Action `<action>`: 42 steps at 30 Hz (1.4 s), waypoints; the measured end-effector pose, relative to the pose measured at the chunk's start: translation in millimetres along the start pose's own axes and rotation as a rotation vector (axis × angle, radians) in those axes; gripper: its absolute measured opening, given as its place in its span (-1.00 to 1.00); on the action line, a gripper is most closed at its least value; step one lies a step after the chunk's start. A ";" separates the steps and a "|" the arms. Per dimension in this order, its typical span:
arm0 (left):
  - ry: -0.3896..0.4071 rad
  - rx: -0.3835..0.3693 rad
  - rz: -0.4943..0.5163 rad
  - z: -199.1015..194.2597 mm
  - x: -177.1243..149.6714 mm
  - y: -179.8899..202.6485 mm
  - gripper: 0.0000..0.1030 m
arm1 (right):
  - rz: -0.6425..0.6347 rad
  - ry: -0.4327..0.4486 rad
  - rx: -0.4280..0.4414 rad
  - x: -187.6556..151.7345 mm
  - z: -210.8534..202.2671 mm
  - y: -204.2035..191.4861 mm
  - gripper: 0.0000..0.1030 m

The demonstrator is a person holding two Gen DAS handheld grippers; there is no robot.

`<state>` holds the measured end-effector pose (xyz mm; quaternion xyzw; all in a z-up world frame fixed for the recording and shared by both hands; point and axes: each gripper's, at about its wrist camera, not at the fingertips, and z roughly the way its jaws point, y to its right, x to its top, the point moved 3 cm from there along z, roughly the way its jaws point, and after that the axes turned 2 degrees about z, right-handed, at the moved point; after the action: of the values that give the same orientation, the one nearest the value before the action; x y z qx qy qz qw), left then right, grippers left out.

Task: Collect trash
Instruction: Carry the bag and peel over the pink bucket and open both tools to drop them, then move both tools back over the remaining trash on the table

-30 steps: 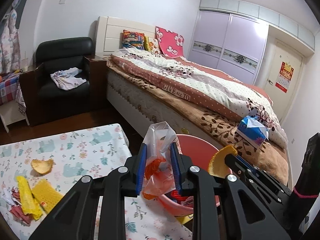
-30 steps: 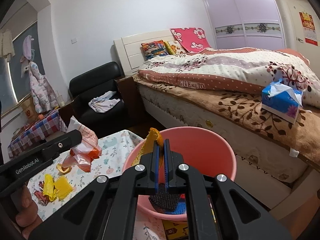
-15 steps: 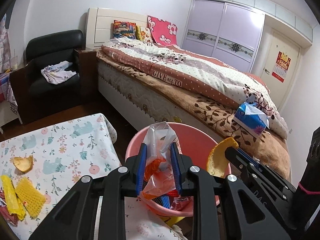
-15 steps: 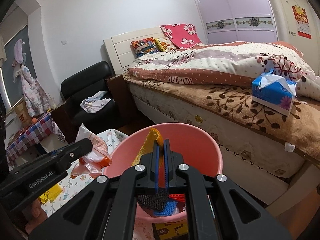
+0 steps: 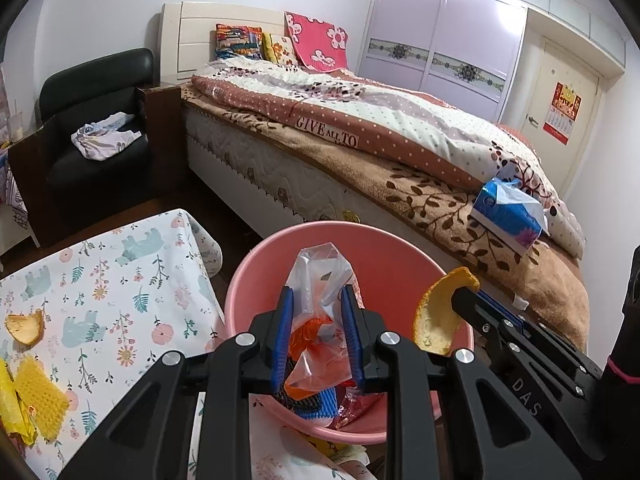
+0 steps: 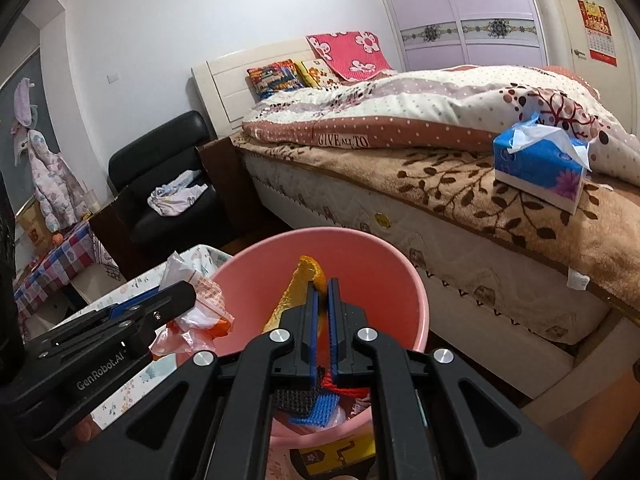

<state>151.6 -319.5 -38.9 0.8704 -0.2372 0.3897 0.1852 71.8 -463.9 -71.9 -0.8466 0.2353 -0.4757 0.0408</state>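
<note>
I count one pink bucket, two claws: left claw clamps one plastic bag, right claw one orange peel. Both now hang over the bucket, nearer than before; one peel lies on the worktop at nine o'clock.

Colours & patterns, bedroom w/ trash bin

Pink bin; clear bag w/ orange-red bits; orange-yellow peel. Grippers black w/ blue pads. Tablecloth white, teal bears & florals. Yellow mesh. Tissue box blue, purple flower. Blanket tan, brown leaves. Quilt white/brown, polka dots. Pillow pink, white flowers. Armchair black.
</note>
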 end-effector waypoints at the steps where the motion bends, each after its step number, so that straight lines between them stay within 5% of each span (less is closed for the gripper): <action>1: -0.004 0.000 0.001 2.1 -0.5 0.4 -0.54 | 0.000 -0.006 -0.002 -0.4 1.5 0.7 -0.90; 15: -0.048 -0.006 -0.012 18.2 -5.2 -0.8 -0.47 | -0.001 -0.069 -0.015 -6.3 16.8 5.7 -0.90; 22: -0.038 -0.012 -0.007 15.6 -5.1 0.0 -0.18 | 0.007 -0.105 -0.007 -8.5 21.4 6.7 -0.89; 29: -0.031 -0.019 -0.009 10.2 -4.1 1.4 -0.14 | 0.024 -0.112 0.000 -8.0 21.5 8.4 -0.43; 42: 0.004 -0.013 -0.027 -14.5 -0.6 -4.0 -0.13 | -0.004 -0.073 0.017 -2.4 2.0 -5.1 -0.37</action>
<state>144.9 -308.8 -30.8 0.8715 -0.2276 0.3875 0.1964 74.2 -458.6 -73.4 -0.8634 0.2278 -0.4467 0.0555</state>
